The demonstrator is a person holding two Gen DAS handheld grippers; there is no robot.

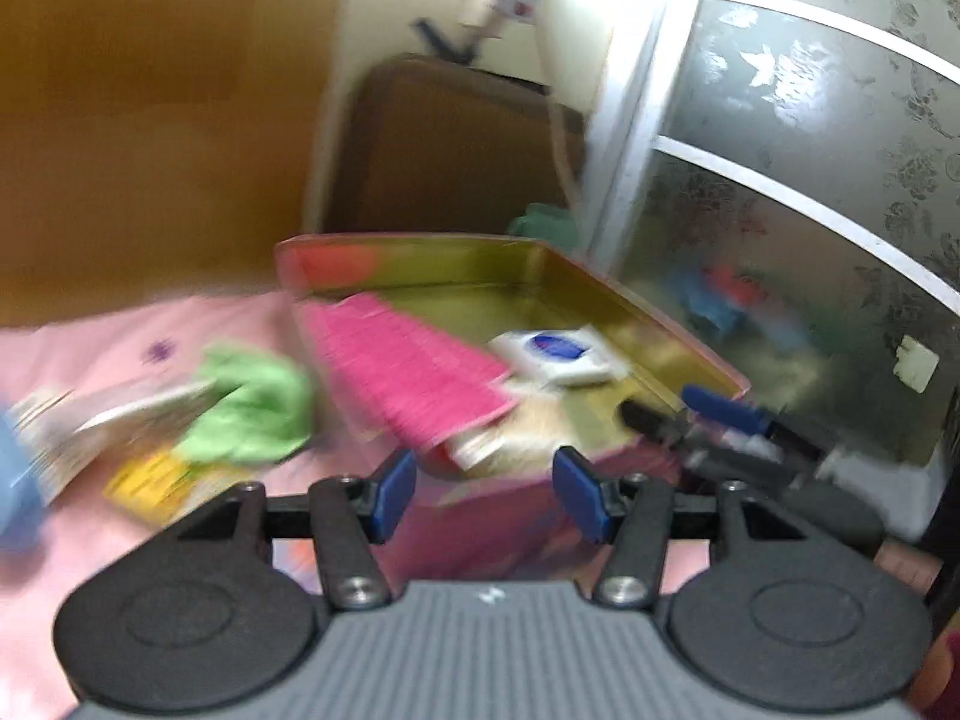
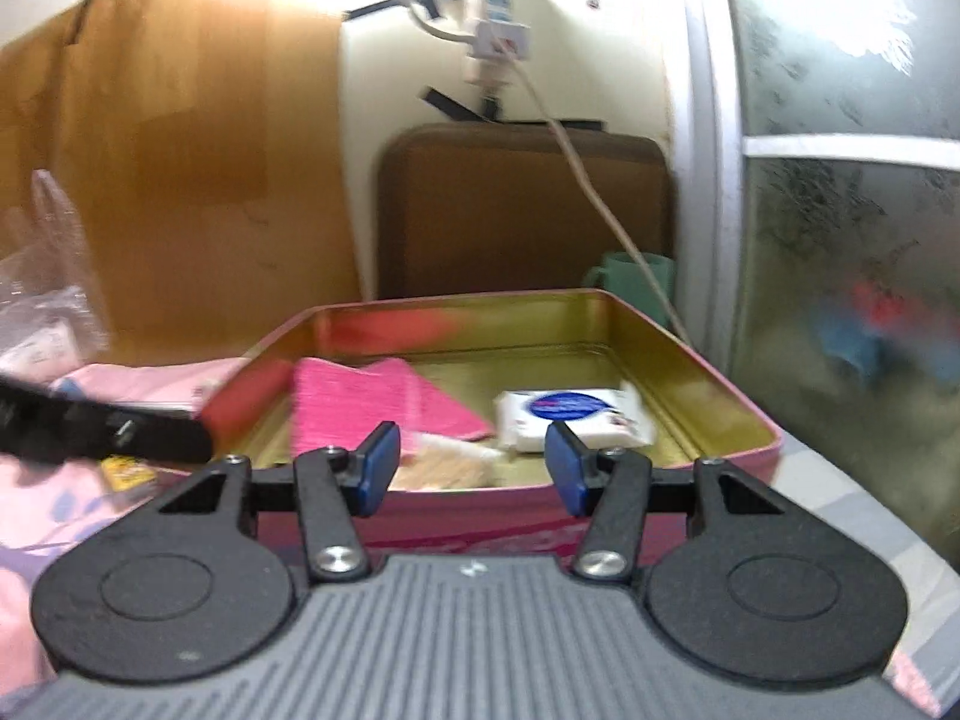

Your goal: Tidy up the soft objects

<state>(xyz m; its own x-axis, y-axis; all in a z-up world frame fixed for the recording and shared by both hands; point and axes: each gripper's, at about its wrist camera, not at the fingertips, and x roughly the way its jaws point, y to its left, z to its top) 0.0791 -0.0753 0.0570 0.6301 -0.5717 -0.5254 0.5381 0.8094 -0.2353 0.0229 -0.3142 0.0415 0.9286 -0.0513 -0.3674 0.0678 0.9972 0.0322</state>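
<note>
A pink tin box (image 2: pixel 690 360) with a gold inside stands open on the pink bedsheet (image 1: pixel 120 336). In it lie a folded pink cloth (image 2: pixel 360 402), a white tissue pack (image 2: pixel 570 414) and a beige soft piece (image 2: pixel 444 468). In the left wrist view the pink cloth (image 1: pixel 408 378) hangs over the tin's near rim. A green cloth (image 1: pixel 252 402) lies on the sheet left of the tin. My left gripper (image 1: pixel 486 492) is open and empty at the tin's near corner. My right gripper (image 2: pixel 473 468) is open and empty in front of the tin's near wall.
A yellow packet (image 1: pixel 150 480) and a paper booklet (image 1: pixel 108 414) lie by the green cloth. A green mug (image 2: pixel 630 282) and a brown board (image 2: pixel 516 210) stand behind the tin. A frosted glass door (image 2: pixel 840 240) is on the right, a plastic bag (image 2: pixel 48 276) on the left.
</note>
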